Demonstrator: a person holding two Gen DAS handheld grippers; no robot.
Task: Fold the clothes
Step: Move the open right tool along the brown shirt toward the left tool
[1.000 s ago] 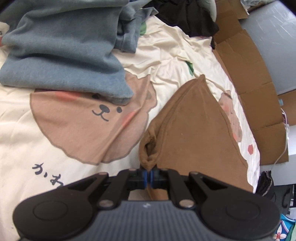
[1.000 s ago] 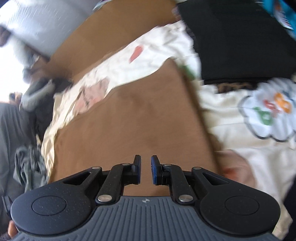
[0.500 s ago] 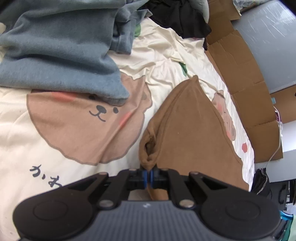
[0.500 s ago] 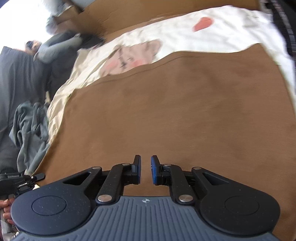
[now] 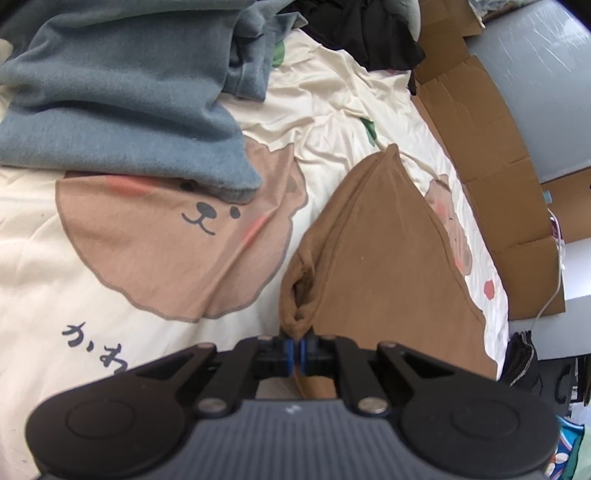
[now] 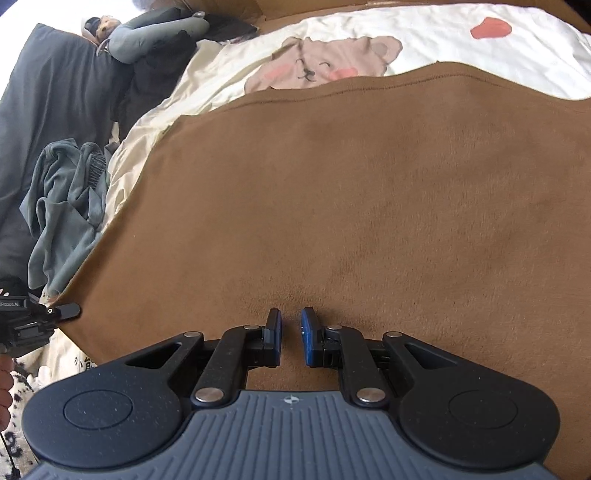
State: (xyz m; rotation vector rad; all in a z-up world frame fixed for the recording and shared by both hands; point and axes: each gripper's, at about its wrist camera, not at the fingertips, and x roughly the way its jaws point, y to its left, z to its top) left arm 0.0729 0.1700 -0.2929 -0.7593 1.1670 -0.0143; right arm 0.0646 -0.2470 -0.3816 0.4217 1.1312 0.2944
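Two tongs work on one brown garment [image 5: 384,266] spread over a cream bedsheet [image 5: 44,280] printed with bear faces. Nearest in the left wrist view, the left tongs [image 5: 296,350] are clenched on a bunched corner of the brown garment, the blue pads pressed together with a rolled fold of cloth rising just beyond them. From that pinched corner the garment runs away from the camera and narrows to a point. Beside the garment, on its left, lies the large printed bear face [image 5: 177,240] with dark script below it. Farther from the garment, a blue-grey sweater [image 5: 122,96] lies heaped over the top of that bear face, and beyond it a black garment [image 5: 365,33] sits at the head of the sheet. Flattened cardboard [image 5: 491,158] borders the sheet on the garment's right.

In the right wrist view, the right tongs [image 6: 291,338] hover close over the middle of the brown garment [image 6: 369,206], their blue pads a small gap apart with nothing between them. Past the garment's far hem a smaller bear face [image 6: 325,62] shows on the sheet. Left of the garment, off the bed's edge, hangs a grey-green garment [image 6: 62,206], and the left tongs [image 6: 55,312] show at the garment's near left corner.
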